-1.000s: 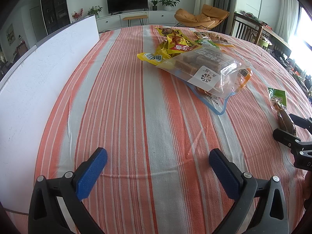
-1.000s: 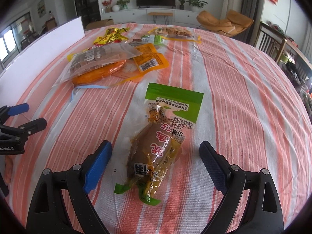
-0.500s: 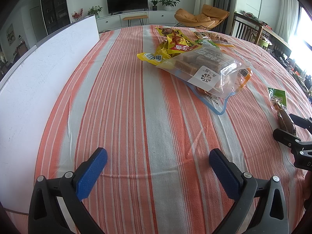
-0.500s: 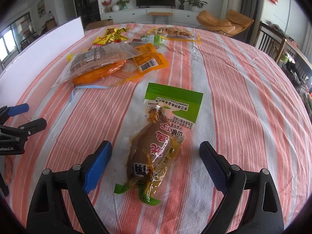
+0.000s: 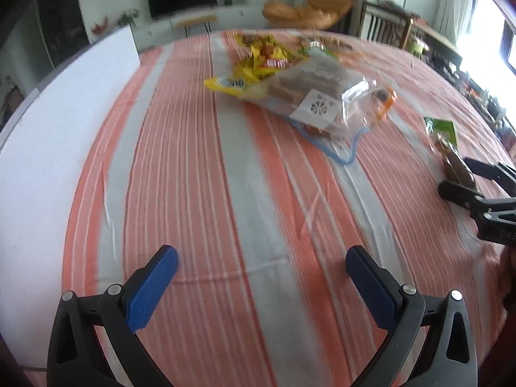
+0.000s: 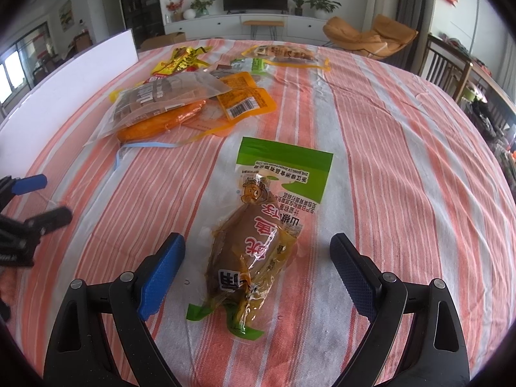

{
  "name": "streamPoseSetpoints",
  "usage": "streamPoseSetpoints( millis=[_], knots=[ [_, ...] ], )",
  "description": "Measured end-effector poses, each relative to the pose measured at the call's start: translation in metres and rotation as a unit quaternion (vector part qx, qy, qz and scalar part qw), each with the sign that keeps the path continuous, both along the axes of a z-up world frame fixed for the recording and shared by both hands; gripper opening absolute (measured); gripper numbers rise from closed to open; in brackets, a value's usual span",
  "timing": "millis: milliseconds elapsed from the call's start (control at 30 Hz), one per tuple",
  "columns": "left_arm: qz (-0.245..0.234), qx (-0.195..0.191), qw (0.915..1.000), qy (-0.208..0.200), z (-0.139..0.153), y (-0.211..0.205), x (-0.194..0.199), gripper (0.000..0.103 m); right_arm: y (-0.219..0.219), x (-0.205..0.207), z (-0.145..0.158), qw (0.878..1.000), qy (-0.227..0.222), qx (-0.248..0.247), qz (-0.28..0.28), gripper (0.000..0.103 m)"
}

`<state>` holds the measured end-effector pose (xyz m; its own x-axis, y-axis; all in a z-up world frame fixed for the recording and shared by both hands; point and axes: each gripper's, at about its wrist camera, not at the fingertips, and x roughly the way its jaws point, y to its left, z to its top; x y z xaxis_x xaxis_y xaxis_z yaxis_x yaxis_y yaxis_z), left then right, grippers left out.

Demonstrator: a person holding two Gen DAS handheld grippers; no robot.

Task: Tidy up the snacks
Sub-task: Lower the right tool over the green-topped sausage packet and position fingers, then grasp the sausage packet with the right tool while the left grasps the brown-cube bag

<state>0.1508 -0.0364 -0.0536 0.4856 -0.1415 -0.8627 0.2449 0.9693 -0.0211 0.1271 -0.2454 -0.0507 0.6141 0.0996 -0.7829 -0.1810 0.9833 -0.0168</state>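
A round tabletop [image 6: 403, 148] covered in an orange, white and grey striped cloth fills both wrist views. A white board [image 5: 48, 148] stands along its edge at about 9 o'clock in the left wrist view.

At about 11 o'clock in the right wrist view lies a loose heap of snack packets [image 6: 180, 96]: a clear bag of brown bars, an orange pouch, yellow wrappers behind. More packets lie at 12 o'clock near the far edge.

Apart from the heap, a vacuum-sealed snack with a green header [image 6: 261, 235] lies flat on the cloth, directly between the blue-padded jaws of the right gripper [image 6: 258, 258]. Its long axis runs from about 6 o'clock to 12 o'clock, slightly tilted toward 1, green header at the far end. Those jaws stand wide, one pad on each side of the packet, neither touching it. This relation matters most: closing the jaws would likely pinch the packet across its narrow width.

The left gripper [image 5: 261, 274] hovers over bare cloth, jaws also wide and holding nothing. The same snack appears at its 3 o'clock, well apart, so the right hand is clearly nearer.

Compared with half a second ago, the right view is unchanged, while the left view is now blurred and the heap sits farther right, suggesting the left gripper has begun to swing.
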Motion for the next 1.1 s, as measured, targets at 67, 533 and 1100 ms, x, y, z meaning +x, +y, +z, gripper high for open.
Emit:
streamPoseSetpoints(
  millis=[67, 533, 1100],
  knots=[
    [-0.033, -0.015, 0.9993, -0.01, 0.024, -0.002, 0.007, 0.103, 0.0, 0.0, 0.0, 1.0, 0.0, 0.0, -0.001, 0.093],
    [-0.15, 0.077, 0.9851, 0.035, 0.041, -0.102, 0.141, 0.103, -0.002, 0.0, 0.0, 1.0, 0.0, 0.002, -0.006, 0.093],
    [-0.014, -0.087, 0.9911, 0.1, 0.026, -0.011, 0.094, 0.052, -0.003, 0.0, 0.0, 1.0, 0.0, 0.005, -0.006, 0.094]
  ],
)
